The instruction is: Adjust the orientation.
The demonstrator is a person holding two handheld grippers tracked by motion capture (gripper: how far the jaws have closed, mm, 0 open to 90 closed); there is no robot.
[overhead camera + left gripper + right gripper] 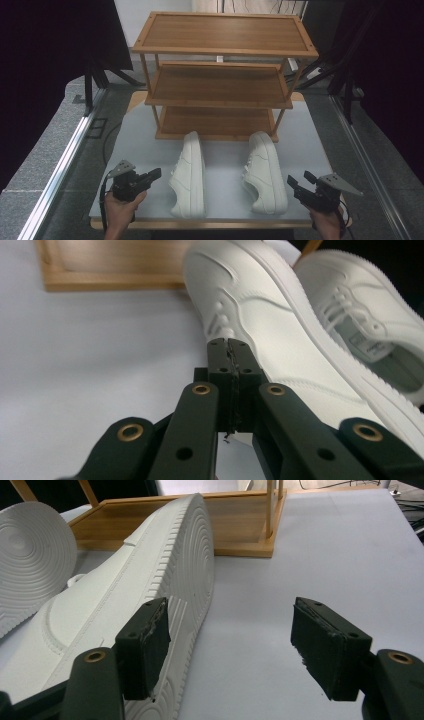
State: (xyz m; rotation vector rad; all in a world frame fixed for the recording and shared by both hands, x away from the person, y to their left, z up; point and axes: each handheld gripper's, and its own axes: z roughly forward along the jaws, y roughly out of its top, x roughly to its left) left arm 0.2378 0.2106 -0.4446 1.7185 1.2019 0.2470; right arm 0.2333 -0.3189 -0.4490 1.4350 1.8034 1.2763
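Two white sneakers lying on their sides – left shoe [190, 172] at 6 o'clock of table, right shoe [264, 171] at 5, well apart

Both claws black, boxy bodies, grey three-cornered plate on top of each: left claw [156, 173], right claw [299, 181]. Brass-ringed screw holes on jaw arms. Black cables trail. Bare hands, no sleeves visible.

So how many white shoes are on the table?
2. The left shoe lies on its side in front of the wooden rack, nearer the left hand-held gripper. The right shoe also lies on its side, beside the right hand-held gripper.
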